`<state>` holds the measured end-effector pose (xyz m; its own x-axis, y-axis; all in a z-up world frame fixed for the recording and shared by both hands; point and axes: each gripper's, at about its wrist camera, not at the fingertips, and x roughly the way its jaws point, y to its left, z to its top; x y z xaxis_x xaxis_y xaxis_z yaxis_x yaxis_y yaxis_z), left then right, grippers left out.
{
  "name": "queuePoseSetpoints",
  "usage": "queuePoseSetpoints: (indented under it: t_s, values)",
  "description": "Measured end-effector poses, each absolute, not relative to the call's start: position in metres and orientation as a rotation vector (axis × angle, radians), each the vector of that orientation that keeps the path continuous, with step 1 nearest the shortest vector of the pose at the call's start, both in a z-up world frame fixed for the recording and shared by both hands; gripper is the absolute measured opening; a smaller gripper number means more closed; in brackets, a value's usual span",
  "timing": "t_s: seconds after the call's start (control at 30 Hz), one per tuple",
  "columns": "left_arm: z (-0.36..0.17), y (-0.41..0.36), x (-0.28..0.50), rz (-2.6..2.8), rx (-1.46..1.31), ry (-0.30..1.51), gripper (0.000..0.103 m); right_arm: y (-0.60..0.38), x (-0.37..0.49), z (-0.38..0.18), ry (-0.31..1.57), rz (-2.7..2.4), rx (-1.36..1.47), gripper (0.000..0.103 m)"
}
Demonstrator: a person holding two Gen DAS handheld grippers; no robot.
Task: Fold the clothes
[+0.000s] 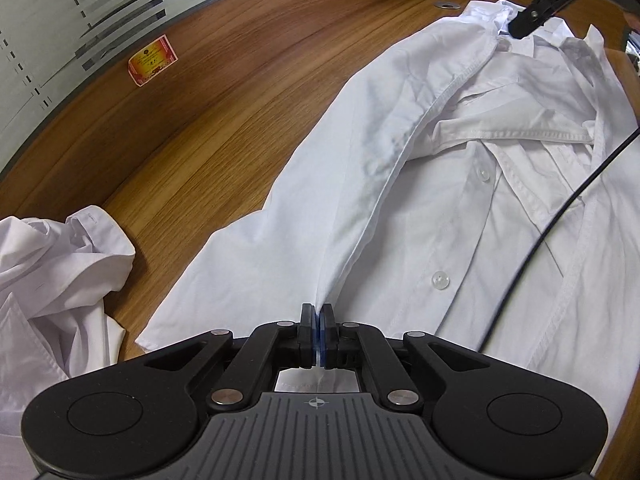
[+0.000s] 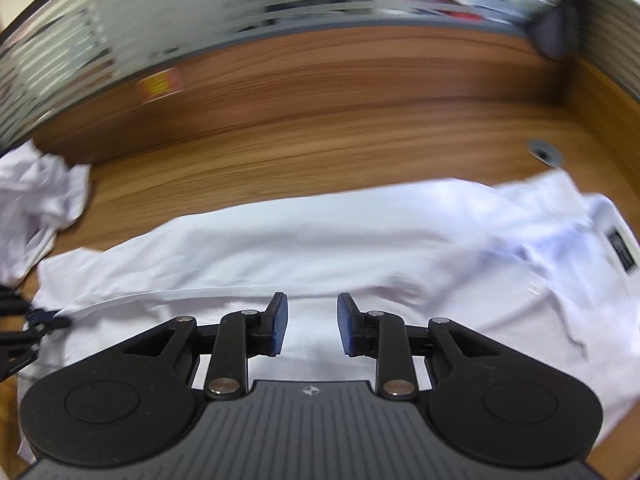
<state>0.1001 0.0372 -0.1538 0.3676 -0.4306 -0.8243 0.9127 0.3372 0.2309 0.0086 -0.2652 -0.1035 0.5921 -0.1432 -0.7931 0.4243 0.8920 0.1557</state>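
While left gripper (image 1: pixel 319 320) pinches white shirt (image 1: pixel 460 184) (wooden desk (image 1: pixel 224 128)), right gripper (image 2: pixel 311 322) parted, empty, striped glass wall (image 1: pixel 60 28) behind.

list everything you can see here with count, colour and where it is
shirt: one, white, buttoned, spread on the desk, one fold pulled up into the left gripper
second garment: one, white, crumpled at the left side of the desk
desk: one, brown wood grain, under both garments
sticker: one, red and yellow, on the wooden back panel
cable hole: one, grey ring, in the desk beyond the shirt collar
cable: one, black, running across the right side of the shirt
left gripper: one, black with blue pads, shut on a fold of the shirt
right gripper: one, black with blue pads, open above the shirt, nothing between its pads
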Motion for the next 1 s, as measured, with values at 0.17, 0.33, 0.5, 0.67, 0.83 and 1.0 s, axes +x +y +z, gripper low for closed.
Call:
queuePoseSetpoints:
  t_s: [0.17,0.33,0.5,0.67,0.83,1.0]
  values:
    - [-0.15,0.037,0.1,-0.984,0.791,0.733,0.005,-0.288,-0.016,-0.112,0.872,-0.422,0.392,0.037]
    - [-0.147,0.037,0.095,-0.959,0.778,0.715,0.014,-0.309,-0.03,-0.118,0.851,-0.503,0.446,0.043]
    - [-0.146,0.036,0.091,-0.939,0.773,0.698,0.023,-0.332,-0.043,-0.121,0.815,-0.588,0.507,0.049]
    - [-0.149,0.032,0.098,-0.888,0.722,0.733,0.029,-0.368,-0.057,-0.128,0.743,-0.682,0.65,0.051]
    - [-0.153,0.029,0.102,-0.86,0.713,0.743,0.03,-0.407,-0.068,-0.14,0.653,-0.769,0.817,0.051]
    - [-0.157,0.024,0.104,-0.841,0.729,0.741,0.033,-0.447,-0.066,-0.155,0.573,-0.822,0.948,0.051]
